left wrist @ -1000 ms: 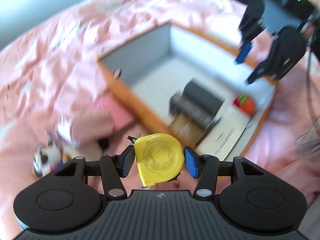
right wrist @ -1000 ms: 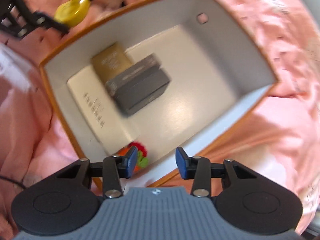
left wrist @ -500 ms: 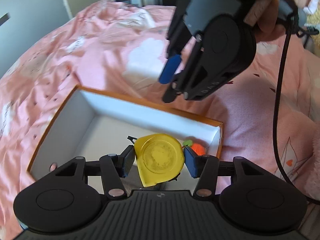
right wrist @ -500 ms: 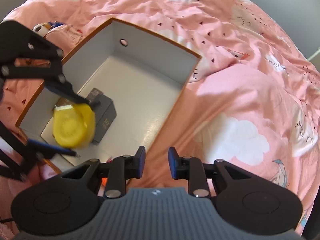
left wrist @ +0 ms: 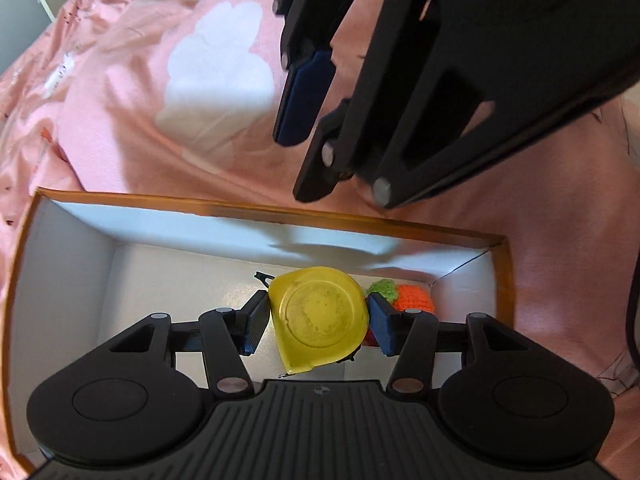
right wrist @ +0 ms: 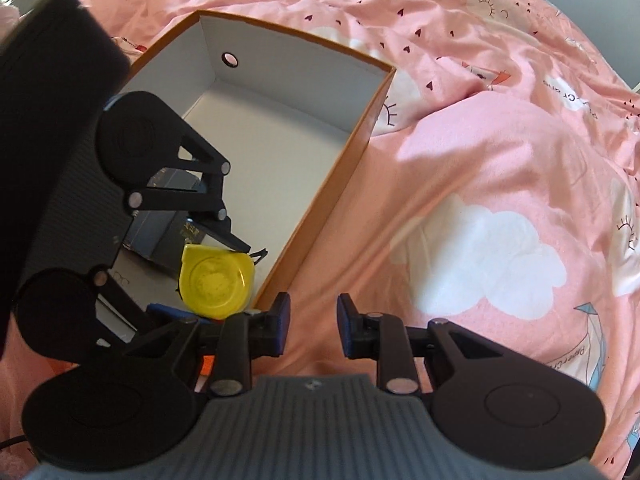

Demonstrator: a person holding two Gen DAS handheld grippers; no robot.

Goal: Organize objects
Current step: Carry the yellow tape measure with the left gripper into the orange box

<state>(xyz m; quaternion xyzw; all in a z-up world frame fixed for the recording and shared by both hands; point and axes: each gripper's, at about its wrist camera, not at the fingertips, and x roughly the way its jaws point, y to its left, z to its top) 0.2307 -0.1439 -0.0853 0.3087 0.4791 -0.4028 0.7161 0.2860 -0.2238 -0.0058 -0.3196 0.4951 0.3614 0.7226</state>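
Note:
My left gripper [left wrist: 318, 320] is shut on a yellow tape measure [left wrist: 318, 318] and holds it inside the orange box with white walls [left wrist: 256, 210], near its corner. It also shows in the right wrist view [right wrist: 214, 280], held low in the box [right wrist: 352, 140]. A knitted orange and green toy [left wrist: 414, 298] lies in the box corner just beyond the tape measure. A dark grey case [right wrist: 168, 232] lies in the box, partly hidden by the left gripper. My right gripper [right wrist: 312, 322] is open and empty over the pink bedsheet, just outside the box's long side.
The box sits on a pink bedsheet [right wrist: 500, 160] with white cloud prints. A white booklet [right wrist: 120, 280] lies on the box floor under the case. The right gripper's body [left wrist: 460, 60] hangs above the box's far wall in the left wrist view.
My left gripper has carried the tape measure from outside the box over its edge and down into it. My right gripper has drawn back off the box to the sheet beside it.

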